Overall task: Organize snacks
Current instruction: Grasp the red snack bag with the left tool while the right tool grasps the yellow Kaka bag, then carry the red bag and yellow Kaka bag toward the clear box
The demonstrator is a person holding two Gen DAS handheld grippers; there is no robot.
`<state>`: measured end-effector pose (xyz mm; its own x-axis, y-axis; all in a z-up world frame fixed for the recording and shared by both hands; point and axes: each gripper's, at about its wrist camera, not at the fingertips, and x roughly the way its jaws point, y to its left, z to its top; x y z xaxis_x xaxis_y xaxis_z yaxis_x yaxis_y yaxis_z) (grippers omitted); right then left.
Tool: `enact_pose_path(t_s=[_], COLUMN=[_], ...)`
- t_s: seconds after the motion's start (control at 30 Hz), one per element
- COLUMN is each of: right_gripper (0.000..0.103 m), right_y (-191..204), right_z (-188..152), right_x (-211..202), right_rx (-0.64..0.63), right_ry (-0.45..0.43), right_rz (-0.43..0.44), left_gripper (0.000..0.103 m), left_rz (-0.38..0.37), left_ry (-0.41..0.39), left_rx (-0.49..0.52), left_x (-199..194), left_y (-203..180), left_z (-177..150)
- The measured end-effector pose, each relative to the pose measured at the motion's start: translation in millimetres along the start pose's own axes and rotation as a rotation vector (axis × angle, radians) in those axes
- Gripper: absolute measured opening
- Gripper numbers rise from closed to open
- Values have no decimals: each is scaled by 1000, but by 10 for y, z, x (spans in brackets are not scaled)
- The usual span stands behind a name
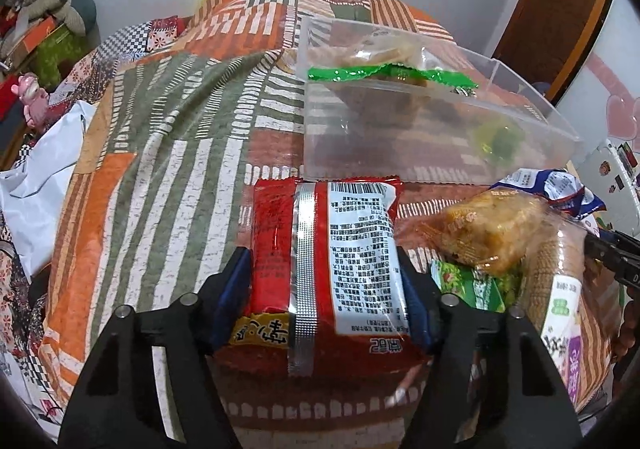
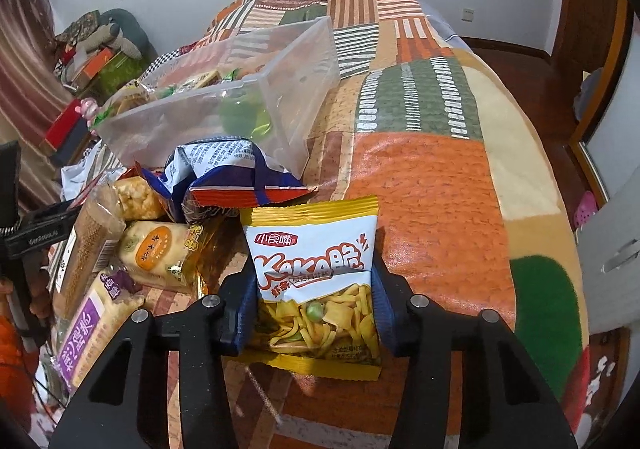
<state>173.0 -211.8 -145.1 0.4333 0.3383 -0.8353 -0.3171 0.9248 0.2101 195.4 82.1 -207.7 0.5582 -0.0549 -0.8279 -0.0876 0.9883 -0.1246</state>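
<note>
In the left wrist view my left gripper (image 1: 322, 257) is shut on a red snack packet (image 1: 280, 233) that lies label-up on the patchwork blanket, one pad against each long side. In the right wrist view my right gripper (image 2: 314, 261) is shut on a yellow and white chip packet (image 2: 312, 225), which is pinched at its middle. A clear plastic bin (image 1: 380, 137) stands just beyond the red packet and holds several snacks, among them a green-edged wrapper (image 1: 360, 74). The same bin (image 2: 192, 117) sits up and left of the chip packet.
A pile of loose snacks lies between the grippers: a blue and white bag (image 2: 224, 169), a rice cracker pack (image 2: 156, 249), a purple pack (image 2: 92, 325) and a clear-wrapped cake (image 1: 492, 229). The blanket (image 2: 420, 189) stretches to the right. Boxes and clutter (image 1: 44, 37) stand beside the bed.
</note>
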Motion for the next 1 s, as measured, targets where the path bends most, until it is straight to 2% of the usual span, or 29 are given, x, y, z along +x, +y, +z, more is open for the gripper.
enact_pose_path(t_s=[0.43,1.0], right_gripper=[44,44], right_y=[-37,139], right_z=[65,407], right_x=[-302,-674], right_rx=[19,-22], right_ry=[-77,-235], right_rz=[-11,9], left_gripper=[65,65], left_rz=[17,-15], left_ry=[-104,-259], left_rx=[31,36], left_x=[-507,-1080], left_y=[-57,-216], left_z=[-66,280])
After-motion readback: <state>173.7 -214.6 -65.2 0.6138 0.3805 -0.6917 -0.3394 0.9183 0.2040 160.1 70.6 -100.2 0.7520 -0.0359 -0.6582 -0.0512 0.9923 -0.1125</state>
